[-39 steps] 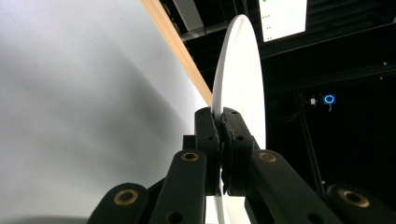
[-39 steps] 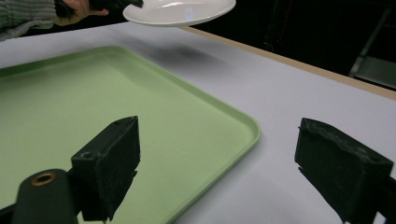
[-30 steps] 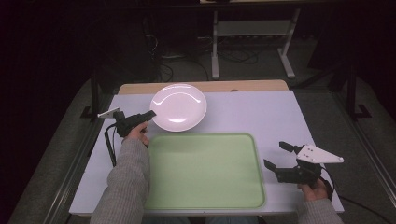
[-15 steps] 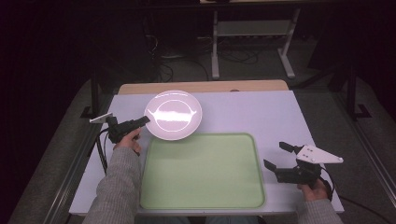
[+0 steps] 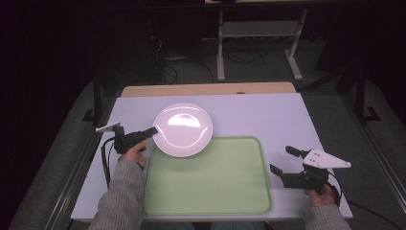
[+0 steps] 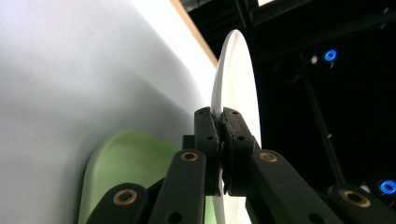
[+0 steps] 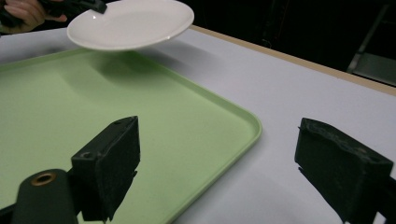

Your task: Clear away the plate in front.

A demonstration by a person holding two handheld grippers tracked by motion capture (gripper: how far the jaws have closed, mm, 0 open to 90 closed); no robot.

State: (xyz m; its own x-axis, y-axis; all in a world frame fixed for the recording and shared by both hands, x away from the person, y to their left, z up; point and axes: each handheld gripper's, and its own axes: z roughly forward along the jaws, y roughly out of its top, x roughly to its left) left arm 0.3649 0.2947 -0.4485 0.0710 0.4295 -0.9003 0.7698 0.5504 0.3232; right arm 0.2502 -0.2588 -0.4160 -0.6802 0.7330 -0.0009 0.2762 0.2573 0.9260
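A dark room with a metal frame stand at the back surrounds a pale lilac worktop (image 5: pixel 268 120), which carries a light green tray (image 5: pixel 210 191) along its near edge. The left tool (image 5: pixel 152 131) is clamped on the left rim of a white plate (image 5: pixel 184 128); the left gripper view shows both black pads squeezed flat on the thin rim, with the plate edge-on beyond them. The plate is lifted and hangs over the tray's far left corner, part of it over the worktop beyond, and the right gripper view shows its shadow lying on the green surface beneath. The right tool (image 5: pixel 288 166) rests just beside the tray's right rim with its jaws wide and nothing between them. The step in hand looks like carrying the plate onto the tray. To do it well, the grip should stay firm, since a pinch at one edge lets the far side sag or swing. Keeping the plate level, bringing it nearer and rightward until it is wholly inside the raised rim, then lowering it flat before loosening the pads would avoid a tilt or a clatter against the tray's edge.
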